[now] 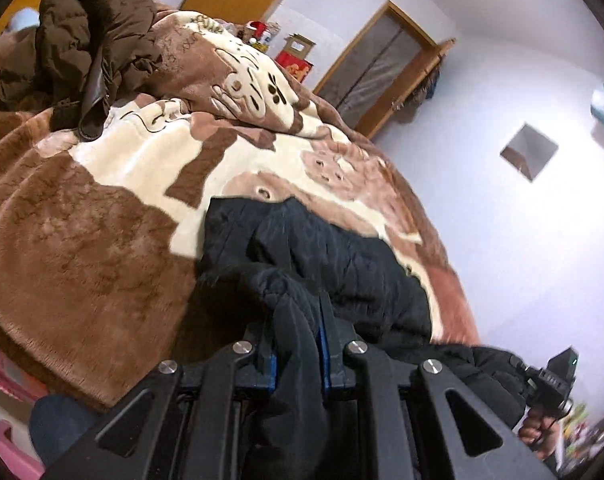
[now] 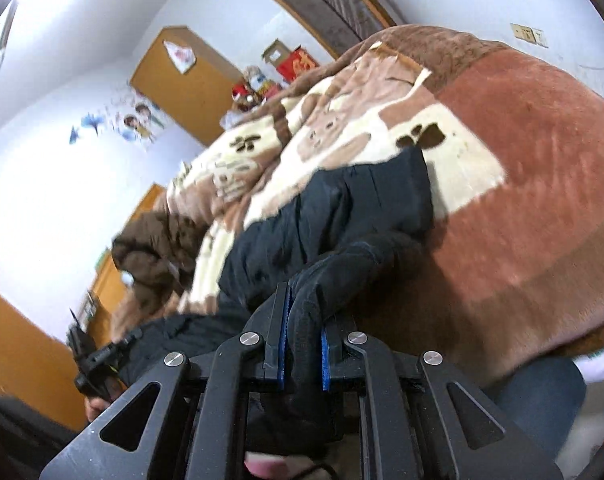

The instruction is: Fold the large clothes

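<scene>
Fabric of a black padded jacket [image 1: 333,264] fills the narrow gap of the left gripper [image 1: 298,320], whose blue-lined fingers [image 1: 327,340] press in on a bunched fold from both sides. In the right wrist view the right gripper [image 2: 302,320] is likewise clamped on a gathered edge of the same jacket [image 2: 333,216], the cloth squeezed between its blue pads [image 2: 282,344] and hanging down behind them. Both grippers are nearly closed, each holding the jacket.

From the two pinched edges the garment slopes away and down onto the bed, its far part lying spread on a plush blanket [image 1: 102,232] patterned in brown, cream and rust with cartoon animals. The near part is lifted clear of the blanket, sagging between the grippers.

At the lower right of the left wrist view a hand [image 1: 537,436] grips the handle of the other gripper, with jacket cloth draped just beside it. Farther up the bed a brown puffy coat [image 1: 86,36] lies crumpled in a heap, well apart from the black one.

Beyond the bed stand a red box [image 1: 294,65], small items on a surface beside it, a wood-framed door [image 1: 381,68] and white walls. A leg in blue jeans [image 2: 541,400] shows at the bed's near edge.
</scene>
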`<control>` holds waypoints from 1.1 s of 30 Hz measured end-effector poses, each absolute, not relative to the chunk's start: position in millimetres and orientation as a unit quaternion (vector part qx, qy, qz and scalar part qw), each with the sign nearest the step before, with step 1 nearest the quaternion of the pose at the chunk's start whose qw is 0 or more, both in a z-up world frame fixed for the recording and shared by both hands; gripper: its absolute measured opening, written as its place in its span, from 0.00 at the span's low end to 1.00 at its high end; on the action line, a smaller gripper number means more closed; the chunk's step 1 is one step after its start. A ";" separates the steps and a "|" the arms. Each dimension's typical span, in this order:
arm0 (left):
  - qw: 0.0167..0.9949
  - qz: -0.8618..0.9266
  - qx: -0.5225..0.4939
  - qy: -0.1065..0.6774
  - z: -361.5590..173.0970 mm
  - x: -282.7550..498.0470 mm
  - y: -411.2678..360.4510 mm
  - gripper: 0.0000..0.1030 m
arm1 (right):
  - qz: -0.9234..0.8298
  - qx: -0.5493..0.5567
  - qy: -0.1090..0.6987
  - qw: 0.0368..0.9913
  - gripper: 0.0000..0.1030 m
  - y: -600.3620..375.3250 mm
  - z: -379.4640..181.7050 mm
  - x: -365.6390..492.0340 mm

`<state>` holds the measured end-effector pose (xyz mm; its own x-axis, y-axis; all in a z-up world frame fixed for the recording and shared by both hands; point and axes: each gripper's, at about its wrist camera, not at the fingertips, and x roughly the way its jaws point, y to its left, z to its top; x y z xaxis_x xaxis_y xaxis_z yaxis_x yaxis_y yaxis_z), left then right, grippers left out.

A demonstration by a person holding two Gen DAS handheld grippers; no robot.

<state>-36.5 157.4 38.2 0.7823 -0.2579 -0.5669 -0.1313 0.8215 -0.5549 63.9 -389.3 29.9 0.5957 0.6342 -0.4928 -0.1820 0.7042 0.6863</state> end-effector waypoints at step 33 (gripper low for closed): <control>0.838 -0.020 -0.385 0.386 -40.7 221.1 207.0 0.49 | 0.199 0.442 0.416 0.769 0.58 -379.8 -32.3 316.4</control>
